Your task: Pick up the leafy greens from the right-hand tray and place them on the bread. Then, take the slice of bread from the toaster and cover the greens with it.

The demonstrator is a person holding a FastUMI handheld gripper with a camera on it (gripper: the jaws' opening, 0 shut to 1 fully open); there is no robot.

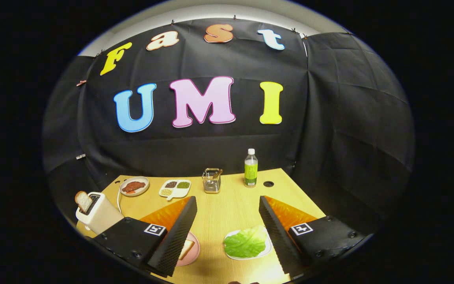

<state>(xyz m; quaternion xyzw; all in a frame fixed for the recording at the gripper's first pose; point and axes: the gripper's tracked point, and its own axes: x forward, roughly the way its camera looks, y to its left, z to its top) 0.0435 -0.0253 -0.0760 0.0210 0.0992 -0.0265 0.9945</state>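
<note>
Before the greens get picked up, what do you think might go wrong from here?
The open gripper is well above the lettuce leaf, which lies flat on its white tray; the fingers may nip the rim or slip. The bread slice sits partly hidden behind one finger, so placement may miss.

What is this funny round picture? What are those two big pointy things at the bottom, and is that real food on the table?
A person holds a grabbing tool with a camera on it, looking forward along its two fingers. Those are the pointy things. They stand wide open and hold nothing. Between them, on the wooden table, a lettuce leaf lies on a white tray. A pink plate with bread peeks out beside one finger. A toaster has a bread slice sticking up. Farther back are a plate of meat, a divided dish, a wire holder and a bottle. I cannot tell if the food is real.
</note>
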